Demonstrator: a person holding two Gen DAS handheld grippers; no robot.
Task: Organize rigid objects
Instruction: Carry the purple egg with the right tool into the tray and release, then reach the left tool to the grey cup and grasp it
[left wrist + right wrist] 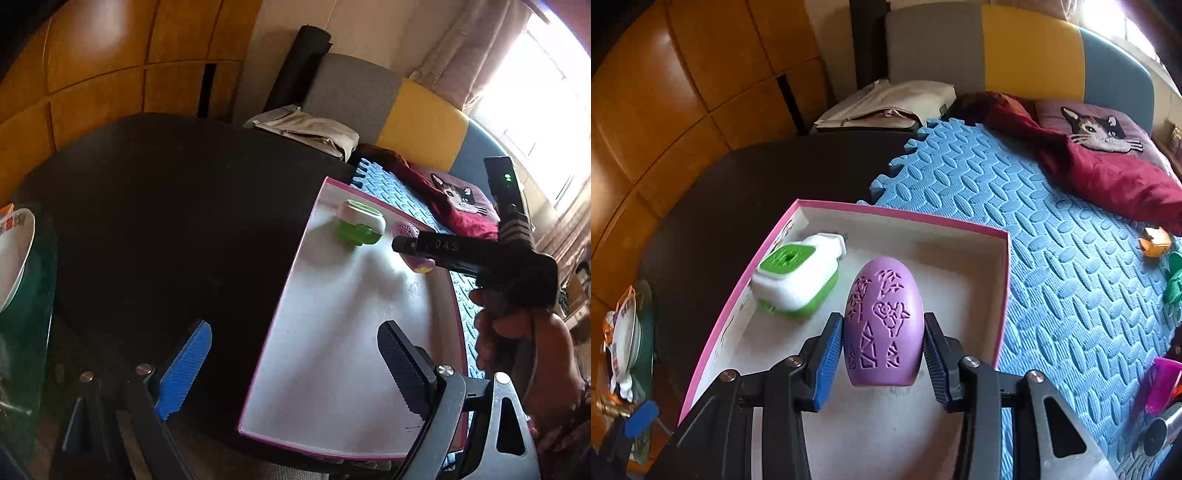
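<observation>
The purple egg-shaped object [882,325], its shell cut with little geometric and floral shapes, sits clamped between the two pads of the right gripper [883,345], the blue pad pressing its left flank and the dark pad its right. It hangs above the inside of the pink-rimmed box [1003,280], towards the box's far half, its narrow end pointing away from the wrist camera. Whether its underside touches the box floor I cannot tell.

Just beside the egg, to its left, a green-and-white plastic container [796,280] lies inside the box against the left wall (tipped on its side, by the look of it). From the left wrist view the same container [360,221] shows near the far end of the box [280,295], with the egg [406,230] partly hidden behind the right gripper's dark body, which a hand [524,347] holds from the right.

The left gripper [295,369] hovers with its jaws wide apart and nothing between them, the blue pad over the dark table [166,206] and the black pad over the box's near end.

The box straddles the table and a blue foam mat [1052,229]. On the mat's right edge lie an orange piece [1154,242], a green piece [1174,280] and something magenta [1163,384]. A cat-face cushion [1100,129] and a red cloth [1108,177] lie beyond.
</observation>
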